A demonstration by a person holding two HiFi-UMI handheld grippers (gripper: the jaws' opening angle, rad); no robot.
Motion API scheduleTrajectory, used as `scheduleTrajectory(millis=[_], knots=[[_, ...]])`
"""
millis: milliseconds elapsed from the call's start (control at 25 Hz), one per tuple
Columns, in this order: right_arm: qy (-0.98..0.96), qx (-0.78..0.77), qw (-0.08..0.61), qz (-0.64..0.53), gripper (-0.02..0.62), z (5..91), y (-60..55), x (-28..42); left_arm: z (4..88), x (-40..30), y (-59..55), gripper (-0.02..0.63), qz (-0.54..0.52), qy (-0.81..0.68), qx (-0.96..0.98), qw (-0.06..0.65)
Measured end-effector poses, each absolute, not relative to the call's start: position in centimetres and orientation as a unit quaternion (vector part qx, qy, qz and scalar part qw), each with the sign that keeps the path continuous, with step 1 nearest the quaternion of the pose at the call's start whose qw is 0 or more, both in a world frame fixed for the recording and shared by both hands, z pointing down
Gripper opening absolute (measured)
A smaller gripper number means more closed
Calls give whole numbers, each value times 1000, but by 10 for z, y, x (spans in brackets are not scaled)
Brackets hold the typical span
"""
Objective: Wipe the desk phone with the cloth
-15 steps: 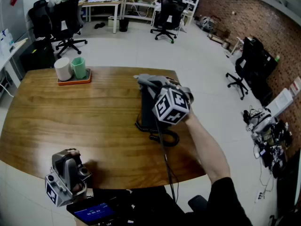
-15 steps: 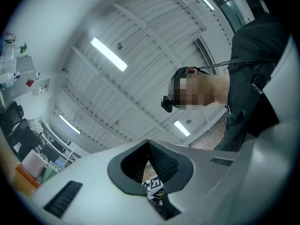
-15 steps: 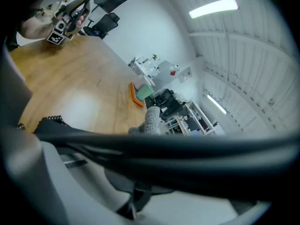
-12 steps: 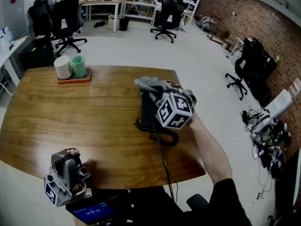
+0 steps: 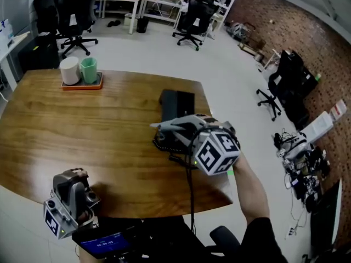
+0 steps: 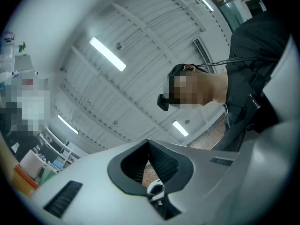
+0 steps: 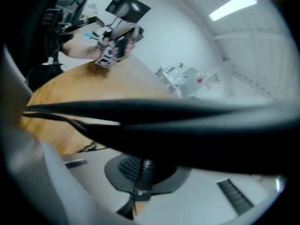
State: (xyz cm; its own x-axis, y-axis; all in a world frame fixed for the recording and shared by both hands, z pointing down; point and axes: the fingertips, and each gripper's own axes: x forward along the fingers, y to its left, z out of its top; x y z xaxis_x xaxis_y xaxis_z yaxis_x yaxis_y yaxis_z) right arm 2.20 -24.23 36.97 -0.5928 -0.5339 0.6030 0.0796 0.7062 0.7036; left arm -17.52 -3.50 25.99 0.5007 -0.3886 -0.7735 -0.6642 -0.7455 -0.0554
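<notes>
The black desk phone (image 5: 176,102) lies right of centre on the wooden table (image 5: 82,125), its coiled cord (image 5: 162,144) at the near side. A grey cloth (image 5: 173,124) is draped over the phone's near half. My right gripper (image 5: 192,133) sits just behind it, shut on the cloth. In the right gripper view a dark blurred band (image 7: 187,125) crosses right above the shut jaws of the right gripper (image 7: 142,162). My left gripper (image 5: 75,175) stands at the table's front left edge, far from the phone, pointing up. In the left gripper view the left gripper (image 6: 149,143) is shut and holds nothing.
An orange tray (image 5: 81,85) with a white cup (image 5: 69,70) and a green cup (image 5: 89,69) stands at the table's far left. Office chairs (image 5: 192,15) and desks stand beyond the table. A small lit screen (image 5: 104,245) sits below the near edge.
My right gripper has drawn the cloth toward the near side along the phone, so the phone's far end now shows. The left gripper has stayed put.
</notes>
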Motion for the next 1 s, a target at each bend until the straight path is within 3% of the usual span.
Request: scheduleTrajectory(millis=[200, 680, 1000], knots=[[-807, 327, 357, -339, 23, 320, -345, 27, 264, -175, -37, -5, 388, 311, -849, 177], [-752, 336, 426, -375, 23, 350, -388, 20, 262, -174, -36, -5, 382, 316, -849, 184], [-773, 276, 444, -359, 23, 369, -344, 27, 261, -173, -35, -5, 376, 316, -851, 188]])
